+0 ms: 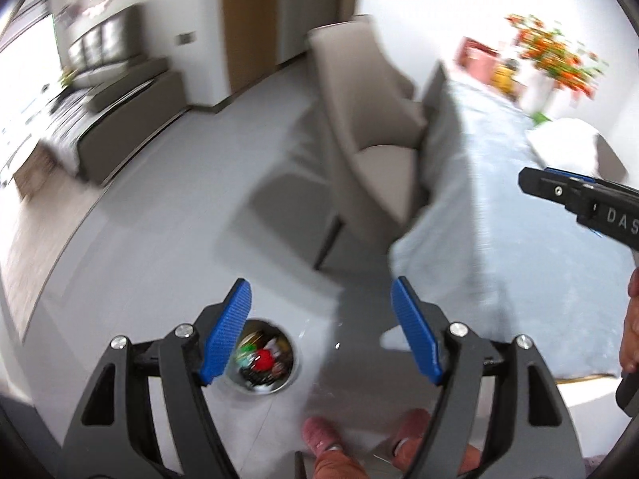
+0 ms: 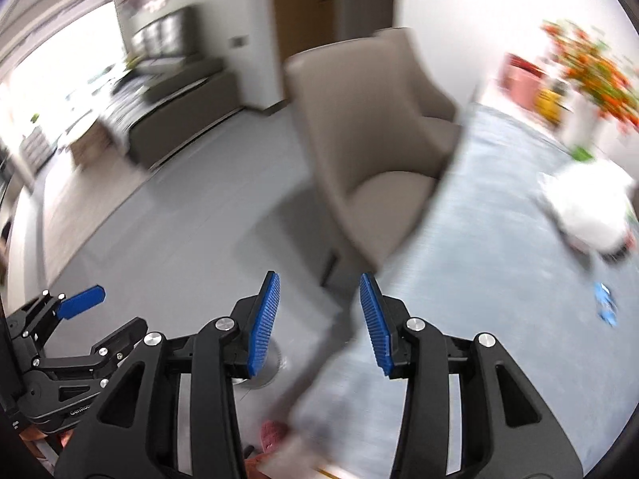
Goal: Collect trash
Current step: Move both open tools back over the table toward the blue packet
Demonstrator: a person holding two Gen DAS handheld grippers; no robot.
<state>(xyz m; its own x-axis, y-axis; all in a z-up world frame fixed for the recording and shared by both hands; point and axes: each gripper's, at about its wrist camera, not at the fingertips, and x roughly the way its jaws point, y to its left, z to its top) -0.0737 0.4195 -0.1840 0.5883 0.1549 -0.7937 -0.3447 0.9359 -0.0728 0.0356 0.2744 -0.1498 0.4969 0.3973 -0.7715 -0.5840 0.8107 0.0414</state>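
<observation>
A round metal trash bin (image 1: 263, 355) stands on the grey floor, holding red, green and dark scraps; my left gripper (image 1: 319, 319) hangs open and empty above and just right of it. My right gripper (image 2: 319, 319) is open and empty over the table's near left corner; the bin's rim (image 2: 269, 371) shows behind its left finger. On the pale blue tablecloth (image 2: 479, 259) lie a crumpled white piece (image 2: 587, 207) and a small blue wrapper (image 2: 605, 309) at the right. The right gripper (image 1: 559, 187) shows in the left view, and the left gripper (image 2: 80, 303) in the right view.
A beige chair (image 1: 371, 139) stands at the table's left side. Orange flowers (image 1: 555, 54), a pink box (image 1: 477, 58) and a yellow object (image 1: 504, 76) stand at the table's far end. A dark sofa (image 1: 120, 80) stands far left. Pink slippers (image 1: 319, 433) are on the floor below.
</observation>
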